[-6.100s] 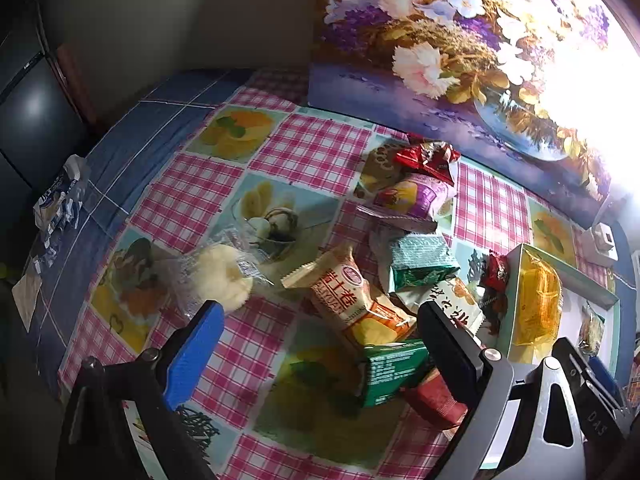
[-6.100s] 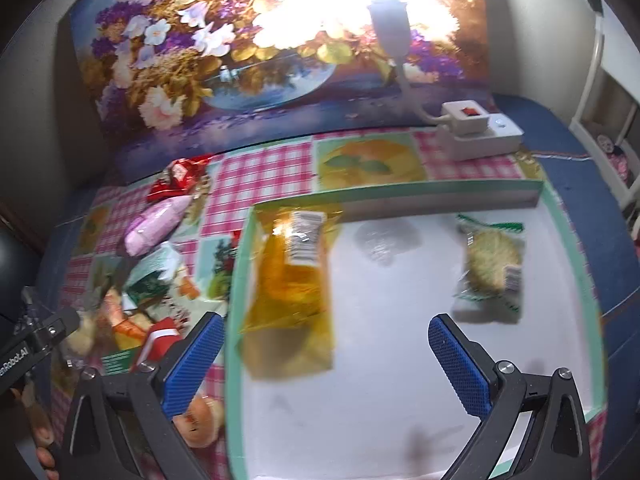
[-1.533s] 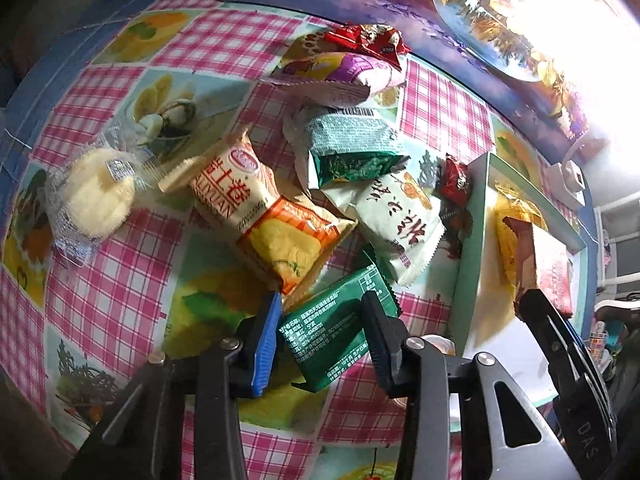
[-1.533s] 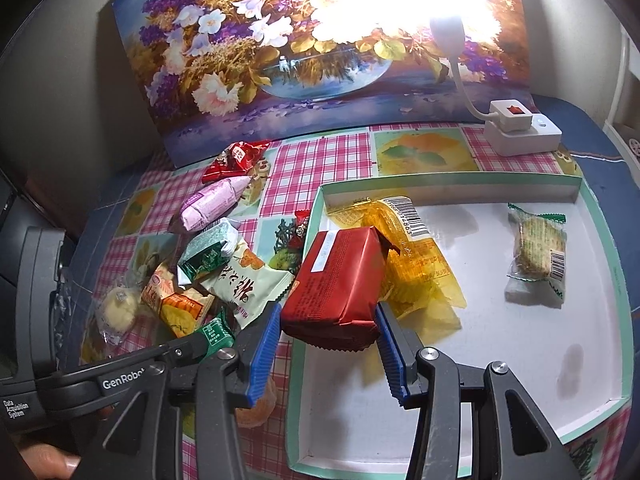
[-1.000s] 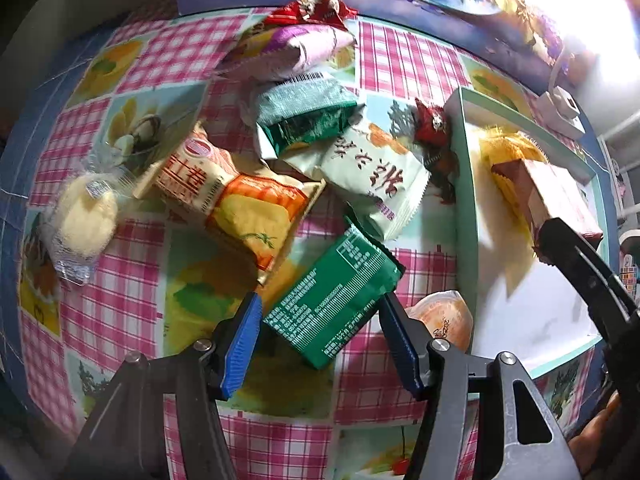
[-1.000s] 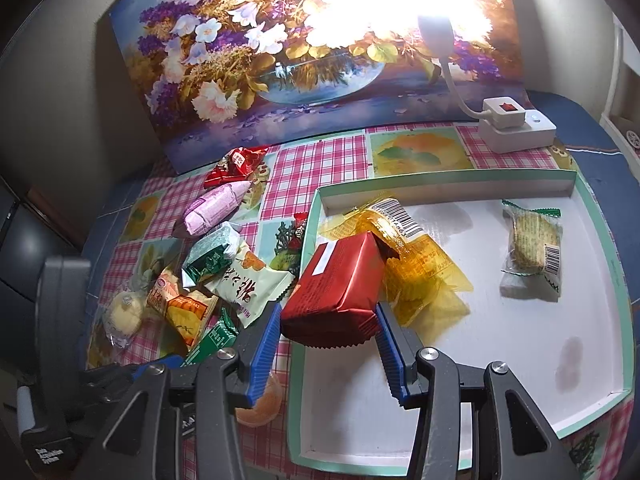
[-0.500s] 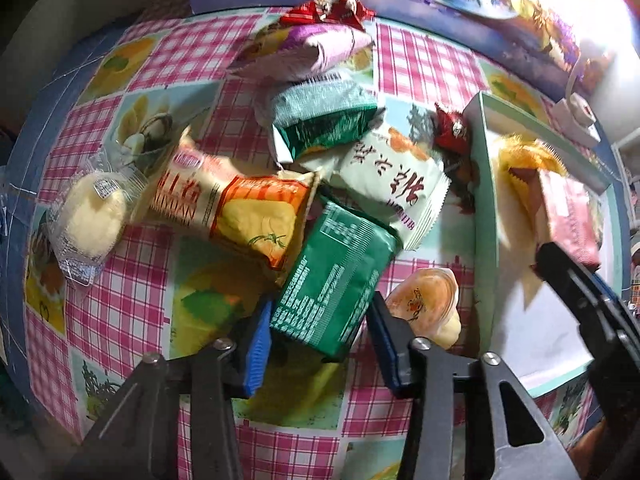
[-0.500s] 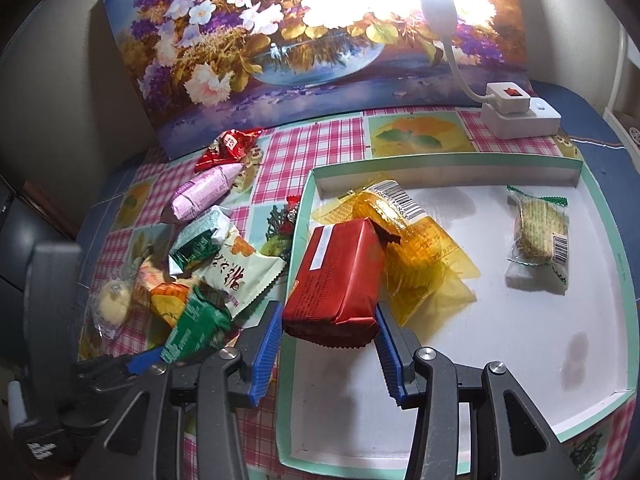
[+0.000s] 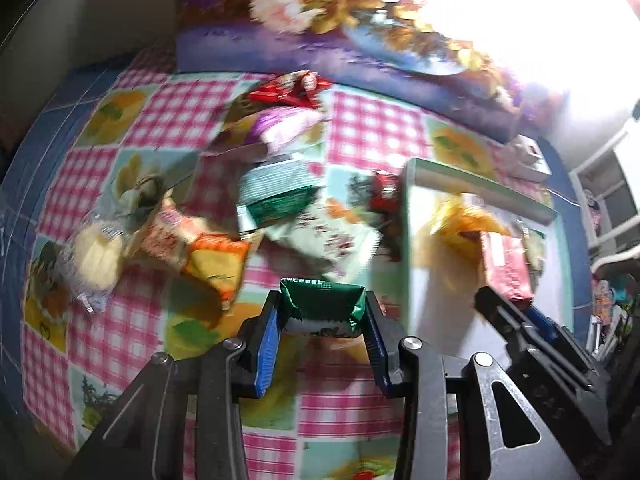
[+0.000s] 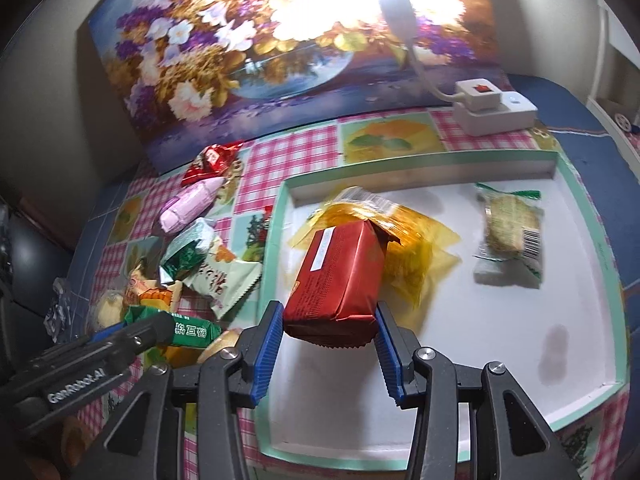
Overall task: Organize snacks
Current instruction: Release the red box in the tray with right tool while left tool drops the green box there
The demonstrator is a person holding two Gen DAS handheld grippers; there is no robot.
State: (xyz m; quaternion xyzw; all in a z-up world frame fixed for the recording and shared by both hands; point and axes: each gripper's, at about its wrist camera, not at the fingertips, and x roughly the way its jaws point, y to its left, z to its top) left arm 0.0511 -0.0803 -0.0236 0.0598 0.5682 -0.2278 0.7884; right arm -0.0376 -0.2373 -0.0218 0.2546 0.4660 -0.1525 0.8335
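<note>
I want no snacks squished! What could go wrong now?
The right gripper holds the red packet over the yellow packet in the tray; dropped there, it might squash it. The left gripper pinches the green packet by one end, so it might slip.

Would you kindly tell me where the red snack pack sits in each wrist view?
Left wrist: red snack pack at right, inside the tray.
Right wrist: centre, red snack pack clamped in the right hand-held gripper.
Shared landmark: yellow packet beside it.
</note>
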